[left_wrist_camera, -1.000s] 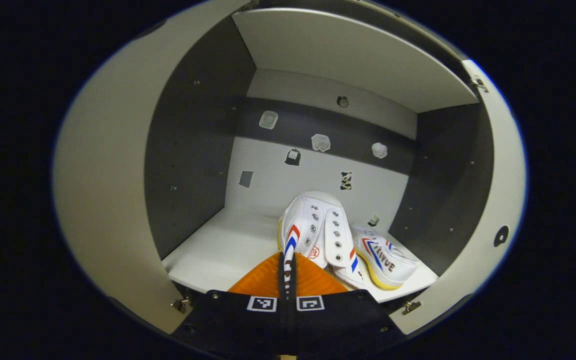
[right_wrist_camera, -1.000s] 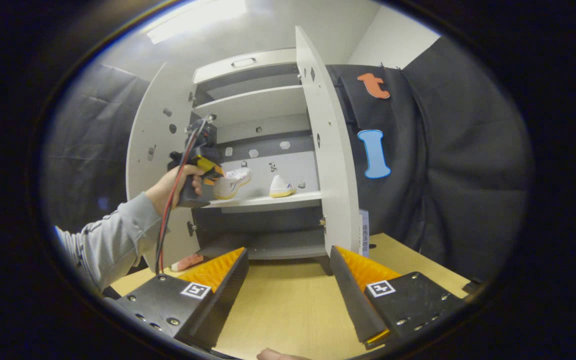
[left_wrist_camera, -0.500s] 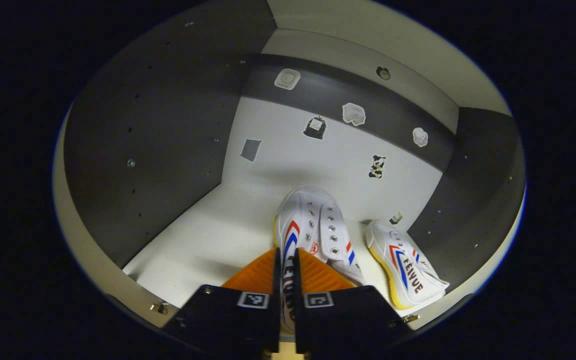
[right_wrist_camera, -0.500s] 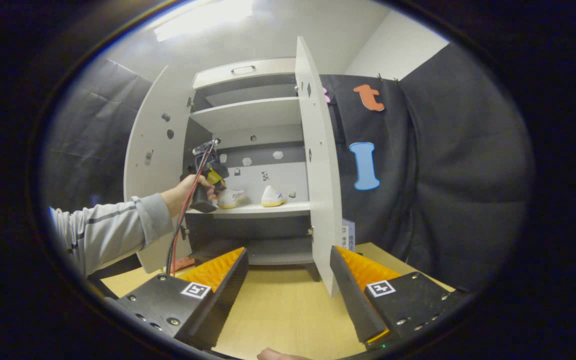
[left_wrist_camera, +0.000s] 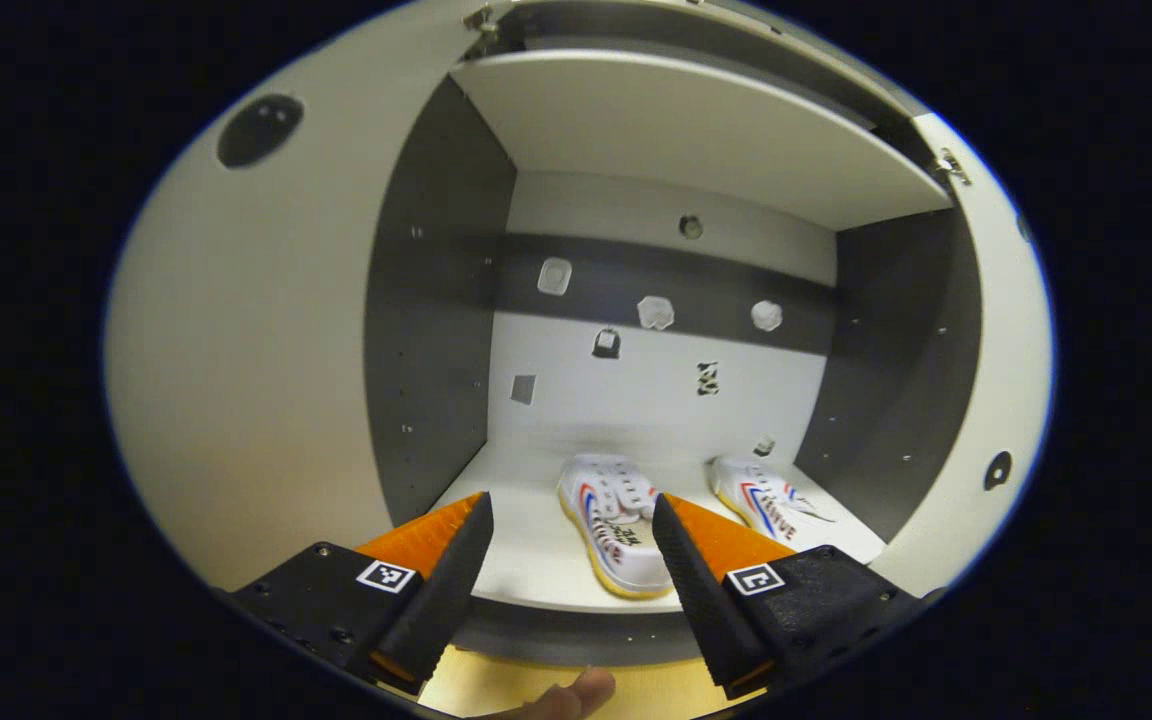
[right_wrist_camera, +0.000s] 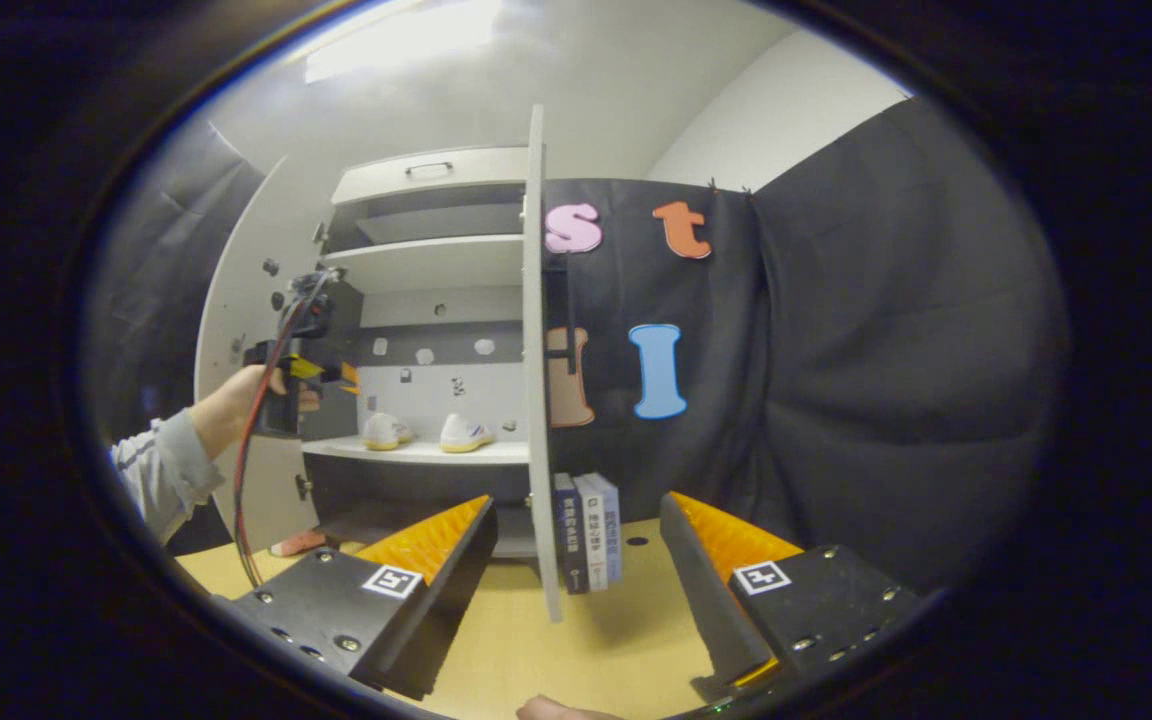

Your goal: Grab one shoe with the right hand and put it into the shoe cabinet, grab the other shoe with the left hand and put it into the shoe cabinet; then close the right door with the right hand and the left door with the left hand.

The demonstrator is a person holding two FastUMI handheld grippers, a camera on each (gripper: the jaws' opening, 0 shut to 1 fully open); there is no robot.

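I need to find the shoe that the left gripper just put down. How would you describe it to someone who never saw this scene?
Look at the open shoe cabinet and its middle shelf, where two white shoes lie. It is the left shoe, nearer the shelf's front edge, straight ahead of the open left gripper. The other shoe lies close to the right wall.

Our left gripper view sits close in front of the shoe cabinet, facing straight into its open shelf past its own fingers. Our right gripper view looks from farther back over the table, nearly edge-on to the right door. Both share the shelf and the two shoes.
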